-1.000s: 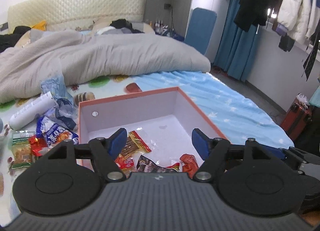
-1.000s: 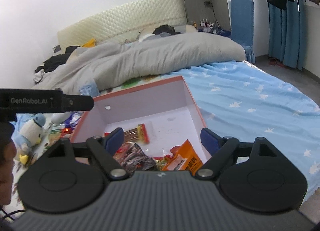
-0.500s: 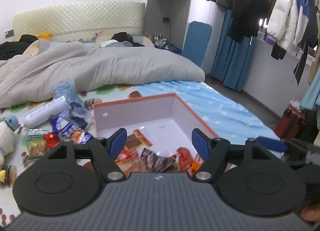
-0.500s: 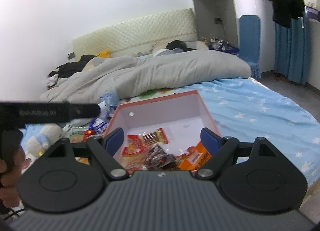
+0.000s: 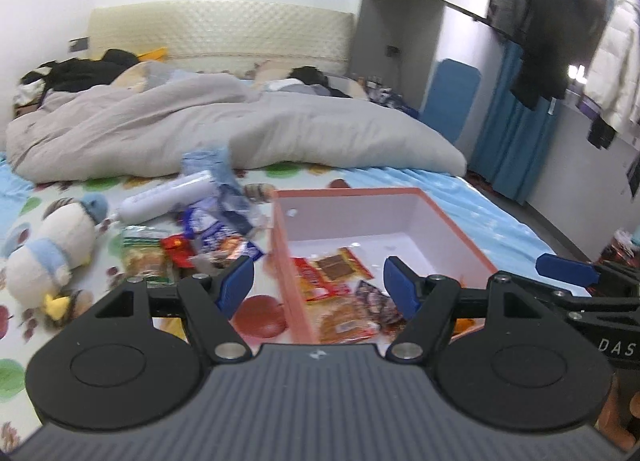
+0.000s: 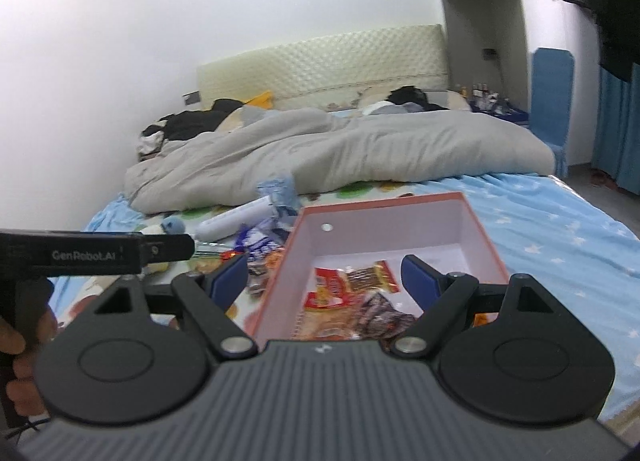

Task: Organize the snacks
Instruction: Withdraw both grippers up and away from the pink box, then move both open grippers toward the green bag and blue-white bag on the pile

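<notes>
Both grabbers, the left gripper point(image 5: 319, 281) and the right gripper point(image 6: 323, 277), have their jaws apart and hold nothing. Some snacks point(image 5: 336, 285) lie in the pink box point(image 5: 452, 229) on the bed point(image 6: 560, 229); more snack packs point(image 5: 192, 241) lie beside it.

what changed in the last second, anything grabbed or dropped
Both grippers, left gripper and right gripper, drew back from the box, so more of the bed and the loose snacks shows. Nothing grabbed or released. Jaws stayed open and empty; the snacks in the box stayed put.
</notes>
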A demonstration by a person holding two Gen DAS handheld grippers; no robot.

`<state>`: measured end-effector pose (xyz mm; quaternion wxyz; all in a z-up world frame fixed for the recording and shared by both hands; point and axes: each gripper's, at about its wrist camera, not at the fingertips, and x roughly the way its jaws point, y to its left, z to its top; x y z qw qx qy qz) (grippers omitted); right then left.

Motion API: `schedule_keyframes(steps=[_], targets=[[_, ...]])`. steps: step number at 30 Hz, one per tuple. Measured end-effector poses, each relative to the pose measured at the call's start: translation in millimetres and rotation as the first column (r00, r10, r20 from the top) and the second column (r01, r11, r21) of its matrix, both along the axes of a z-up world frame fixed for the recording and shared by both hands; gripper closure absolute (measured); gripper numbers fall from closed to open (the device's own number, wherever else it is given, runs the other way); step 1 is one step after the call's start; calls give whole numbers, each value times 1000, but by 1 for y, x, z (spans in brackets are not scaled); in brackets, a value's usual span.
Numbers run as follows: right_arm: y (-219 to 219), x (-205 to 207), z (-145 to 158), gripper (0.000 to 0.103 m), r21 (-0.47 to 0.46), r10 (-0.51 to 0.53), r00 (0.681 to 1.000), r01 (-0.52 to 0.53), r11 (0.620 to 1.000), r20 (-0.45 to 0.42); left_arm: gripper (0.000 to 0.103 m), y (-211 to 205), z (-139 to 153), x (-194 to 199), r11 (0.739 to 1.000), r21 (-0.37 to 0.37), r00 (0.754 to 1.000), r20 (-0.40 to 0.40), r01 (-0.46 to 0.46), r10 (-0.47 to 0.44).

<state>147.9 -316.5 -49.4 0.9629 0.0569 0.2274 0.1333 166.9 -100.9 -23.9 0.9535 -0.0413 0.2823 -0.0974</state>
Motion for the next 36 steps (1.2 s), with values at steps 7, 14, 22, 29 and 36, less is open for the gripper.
schedule_keyframes(steps=[7,14,22,29,36], targets=[[39,-2,-8,18,17,65,998,-65,998,0,27,43,8,-20,997,15,997,3,-72,72],[66,-12,-18,18,0,101,995,-101,995,-22,27,81,-13,-44,988,36,987,-55,-150,152],[86,-26,-38,18,-6,88,994,-88,996,-60,27,111,-21,-49,984,64,984,-54,-164,168],[101,-22,-50,18,-14,82,994,-83,996,-72,25,133,-29,-31,983,53,982,-52,-178,181],[126,7,-64,18,-57,116,990,-121,991,-78,16,162,-55,4,975,22,974,-50,-221,222]])
